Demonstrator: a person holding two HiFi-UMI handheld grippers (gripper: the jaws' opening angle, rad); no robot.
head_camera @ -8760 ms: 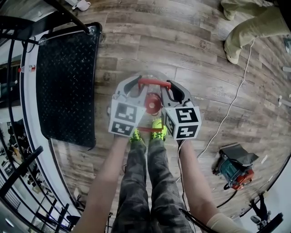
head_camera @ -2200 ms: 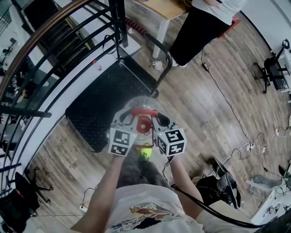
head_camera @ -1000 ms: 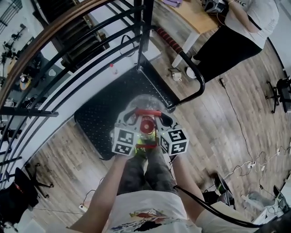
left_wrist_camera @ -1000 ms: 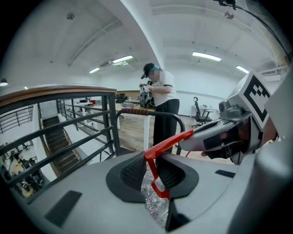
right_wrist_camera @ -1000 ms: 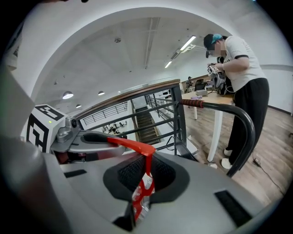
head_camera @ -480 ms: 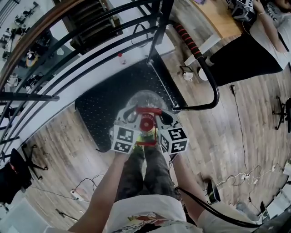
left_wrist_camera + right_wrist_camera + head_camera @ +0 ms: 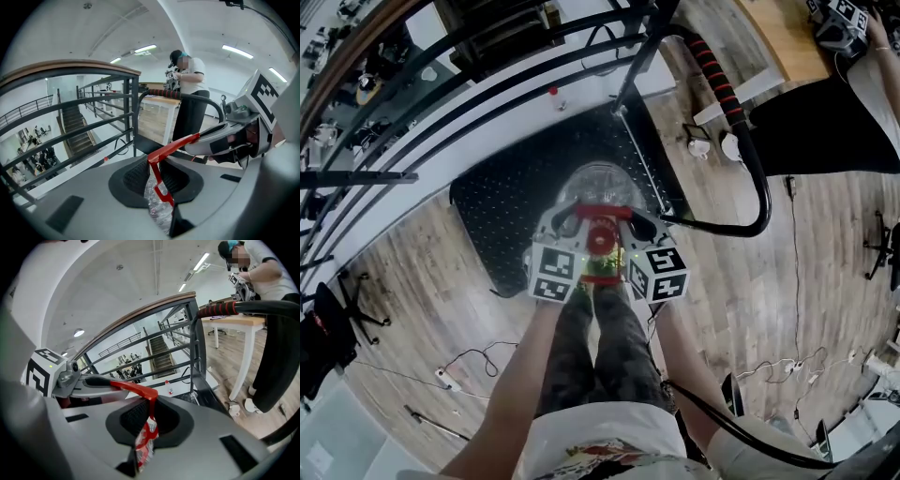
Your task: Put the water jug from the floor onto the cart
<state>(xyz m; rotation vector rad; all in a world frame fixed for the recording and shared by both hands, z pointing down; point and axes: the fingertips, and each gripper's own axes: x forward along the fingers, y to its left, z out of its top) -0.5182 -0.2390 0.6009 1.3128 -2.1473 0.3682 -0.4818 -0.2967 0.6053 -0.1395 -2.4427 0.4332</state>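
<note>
The clear water jug (image 7: 598, 183) with a red cap (image 7: 600, 238) hangs over the near right part of the black cart platform (image 7: 520, 202). Its red carrying handle (image 7: 601, 212) runs between both grippers. My left gripper (image 7: 566, 218) is shut on the handle's left end, my right gripper (image 7: 638, 222) on its right end. In the left gripper view the red handle (image 7: 171, 146) passes between the jaws, with crinkled clear plastic (image 7: 157, 208) below. The right gripper view has the handle (image 7: 135, 389) clamped and the jug's red label (image 7: 143, 446) under it. Whether the jug's base touches the platform is hidden.
The cart's black push bar with its red grip (image 7: 733, 103) curves up on the right. A black railing (image 7: 487, 56) runs behind the cart. A person (image 7: 853, 103) stands by a wooden table. Cups (image 7: 701, 147) and cables (image 7: 464, 361) lie on the wooden floor.
Both grippers and the jug have sunk and gone forward, from the cart's near edge to over its platform. Both grips on the handle are unchanged.
</note>
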